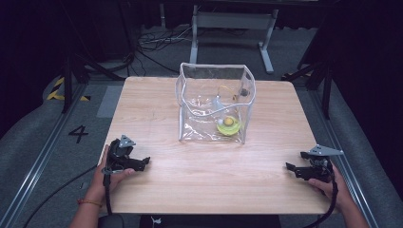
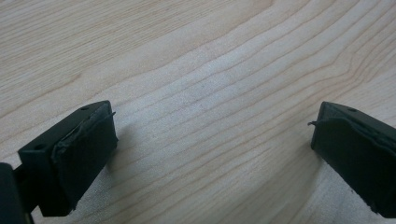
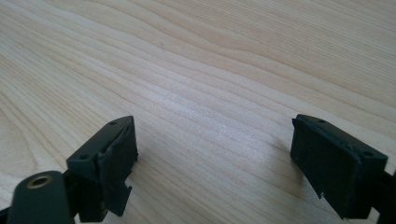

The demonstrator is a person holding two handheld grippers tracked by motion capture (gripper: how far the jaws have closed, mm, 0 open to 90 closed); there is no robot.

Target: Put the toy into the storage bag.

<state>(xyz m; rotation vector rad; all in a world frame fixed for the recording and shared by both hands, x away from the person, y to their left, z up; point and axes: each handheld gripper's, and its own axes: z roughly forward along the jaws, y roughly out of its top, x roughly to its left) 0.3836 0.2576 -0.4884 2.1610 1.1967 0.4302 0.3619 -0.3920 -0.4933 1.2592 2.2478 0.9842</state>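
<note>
One clear, soft plastic bag (image 1: 215, 102) with white-trimmed edges stands upright at the middle of the far half of your light wooden table (image 1: 204, 185), its mouth open upward. Its long axis runs left to right across the table, with the broad clear face toward you. Inside, on the bag's floor toward its right front corner, lies a yellow-green round object with a paler ball on it (image 1: 228, 125); a small white piece (image 1: 217, 102) and a thin yellow cord (image 1: 224, 88) sit behind that, too small to tell apart further.

On every side of the bag you have bare wood: a wide strip to its left, a similar strip to its right, and the whole near half of the table in front of it. Only a narrow band separates the bag from the far edge.

Your left gripper (image 1: 142, 163) rests near the front left corner, well apart from the bag, jaws spread wide over bare wood. Your right gripper (image 1: 291, 168) sits near the front right edge, also well apart from the bag, jaws likewise wide apart with nothing between them.
</note>
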